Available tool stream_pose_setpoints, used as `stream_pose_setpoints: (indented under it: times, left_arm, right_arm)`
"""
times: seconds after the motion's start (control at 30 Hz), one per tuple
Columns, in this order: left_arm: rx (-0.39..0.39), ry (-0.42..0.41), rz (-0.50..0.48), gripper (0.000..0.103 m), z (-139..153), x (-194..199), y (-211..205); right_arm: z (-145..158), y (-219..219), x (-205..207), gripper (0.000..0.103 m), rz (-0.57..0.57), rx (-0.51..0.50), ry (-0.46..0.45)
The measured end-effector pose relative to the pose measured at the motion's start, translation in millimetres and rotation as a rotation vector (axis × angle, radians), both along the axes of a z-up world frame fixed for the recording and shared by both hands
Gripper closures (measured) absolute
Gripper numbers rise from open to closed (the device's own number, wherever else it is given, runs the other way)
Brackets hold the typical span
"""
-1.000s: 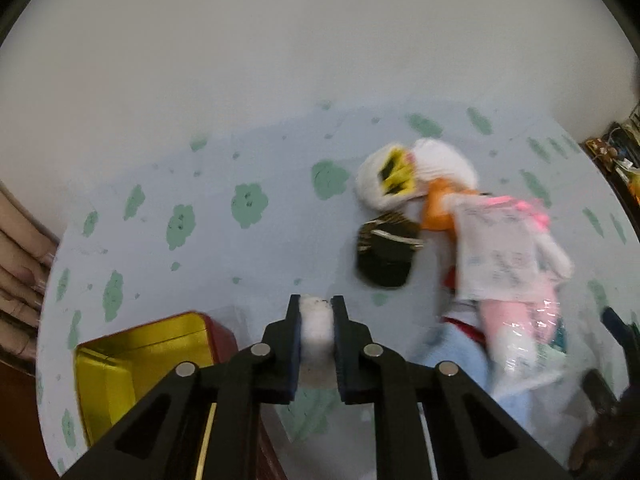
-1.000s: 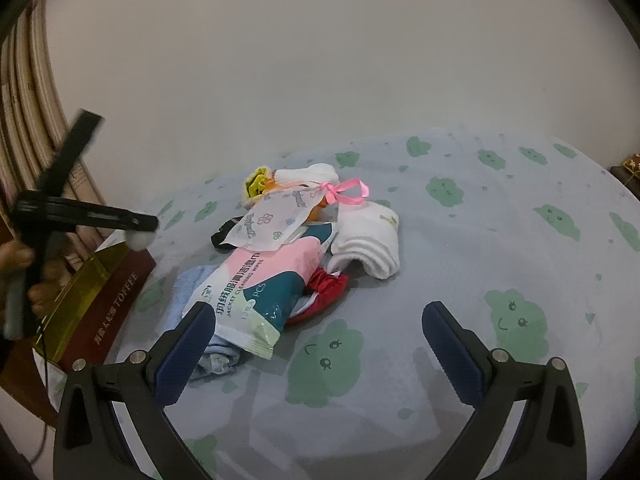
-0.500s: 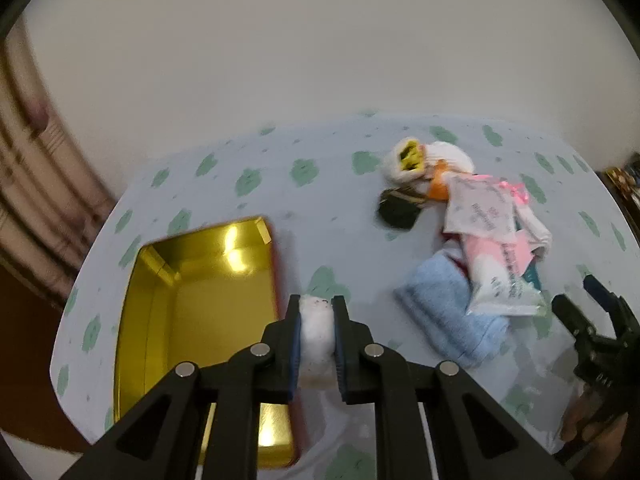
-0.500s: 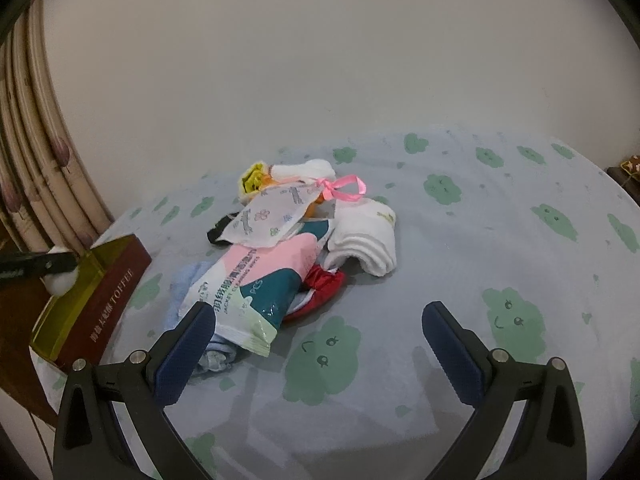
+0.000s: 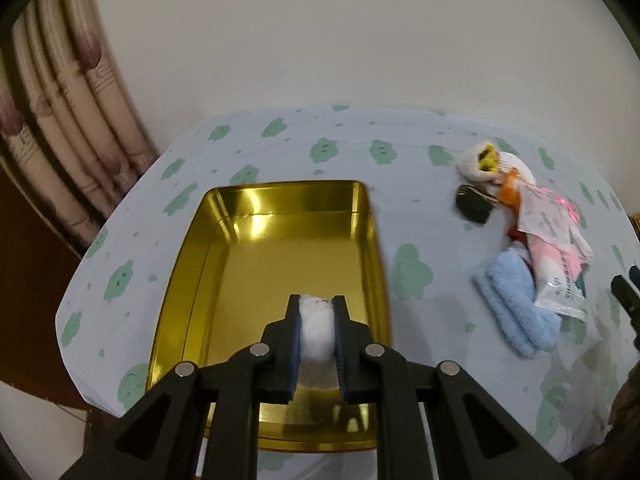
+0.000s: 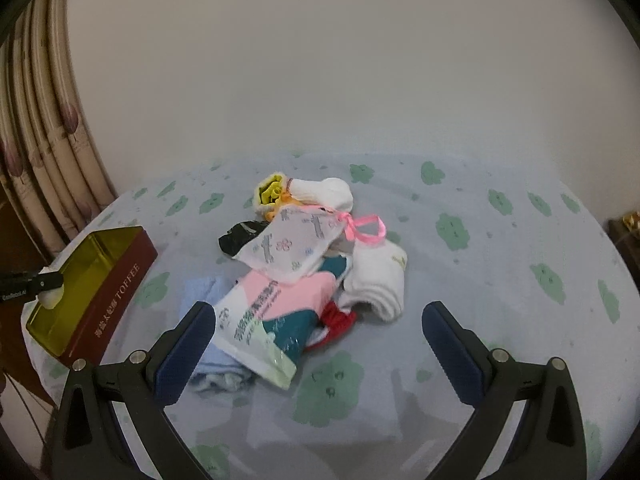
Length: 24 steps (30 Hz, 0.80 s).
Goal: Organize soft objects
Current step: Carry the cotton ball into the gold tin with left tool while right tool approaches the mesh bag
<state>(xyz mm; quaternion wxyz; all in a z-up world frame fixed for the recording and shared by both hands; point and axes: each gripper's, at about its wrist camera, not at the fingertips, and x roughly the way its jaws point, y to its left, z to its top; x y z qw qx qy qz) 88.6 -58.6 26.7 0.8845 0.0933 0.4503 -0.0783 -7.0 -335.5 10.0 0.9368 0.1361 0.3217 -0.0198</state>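
Cotton ball (image 5: pixel 317 330), white, sits pinched in the left gripper (image 5: pixel 316 312) above the gold tin (image 6: pixel 100 300) lettered "TOFFEE". Right gripper (image 6: pixel 320 344) gapes empty before the counter's (image 6: pixel 500 280) heap of soft things (image 6: pixel 312 264).

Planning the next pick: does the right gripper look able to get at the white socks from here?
Probably yes: the right gripper is open, and the white socks lie uncovered at the pile's right edge.

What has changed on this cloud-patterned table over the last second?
The left gripper, clamped on a white fluffy cotton ball, swung from beside the pile of socks and packets to above the open gold-lined tin box. The right gripper stayed open near the pile, which lies untouched; the ball was never released.
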Motion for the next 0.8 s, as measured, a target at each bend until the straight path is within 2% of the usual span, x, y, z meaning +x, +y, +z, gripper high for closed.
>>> stream_pose_setpoints:
  times: [0.23,0.43,0.53,0.6,0.7,0.8]
  left_arm:
    - [-0.009,0.032,0.051,0.088,-16,18,21]
    - [0.023,-0.003,0.086,0.086,-20,21,33]
    - [0.018,0.006,0.094,0.086,-23,25,38]
    - [0.01,0.017,0.104,0.086,-25,27,41]
    - [0.011,0.035,0.112,0.086,-30,31,45]
    - [0.01,0.052,0.126,0.085,-34,34,47]
  right_arm:
    - [1,8,28,0.0,0.014,-0.009,0.044]
    - [-7,6,53,0.001,-0.008,0.016,0.08]
    - [-12,3,65,0.005,-0.024,0.014,0.11]
    - [-15,1,73,0.013,-0.023,0.026,0.132]
    - [-15,-1,85,0.014,-0.01,0.081,0.147]
    - [-13,5,97,0.014,-0.023,0.074,0.175]
